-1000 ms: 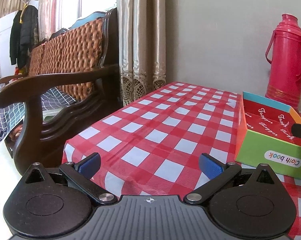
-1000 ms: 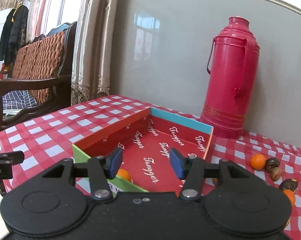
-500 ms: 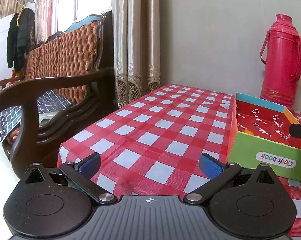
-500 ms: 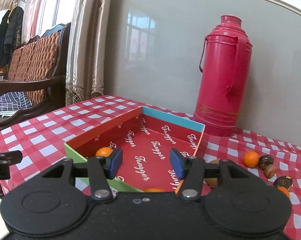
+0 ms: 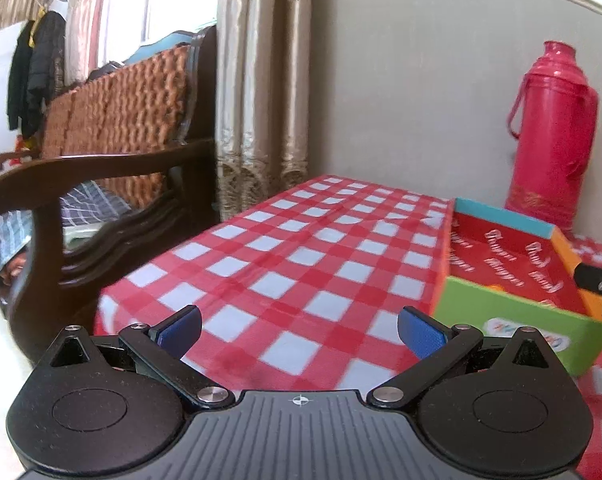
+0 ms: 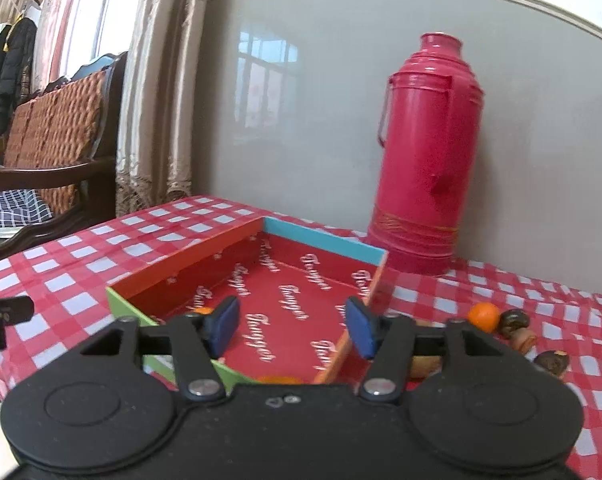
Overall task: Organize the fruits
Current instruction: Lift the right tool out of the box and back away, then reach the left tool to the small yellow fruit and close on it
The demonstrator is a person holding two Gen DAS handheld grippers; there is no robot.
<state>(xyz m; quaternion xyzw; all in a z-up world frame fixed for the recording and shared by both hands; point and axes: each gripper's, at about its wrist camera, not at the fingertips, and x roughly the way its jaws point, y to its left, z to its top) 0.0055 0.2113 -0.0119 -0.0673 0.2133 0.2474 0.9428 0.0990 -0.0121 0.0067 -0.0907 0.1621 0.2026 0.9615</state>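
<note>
The box [image 6: 261, 280] sits near the surface's [image 5: 301, 264] right end. Right gripper [image 6: 293, 326] hovers over its near wall, jaws opening, empty. Left gripper [image 5: 299, 330], jaws wide, faces bare checks left of the box. Oranges [image 6: 483, 314] lie right of it.

Open cardboard box [image 6: 189, 264], red printed lining, green near wall, orange side walls, blue far wall, set flat on the checked cloth. Two orange fruits seen inside at the near end [image 6: 203, 311] [image 6: 279, 379]. Another orange fruit [image 6: 483, 315] and several brown ones [image 6: 515, 320] lie loose right of it.
</note>
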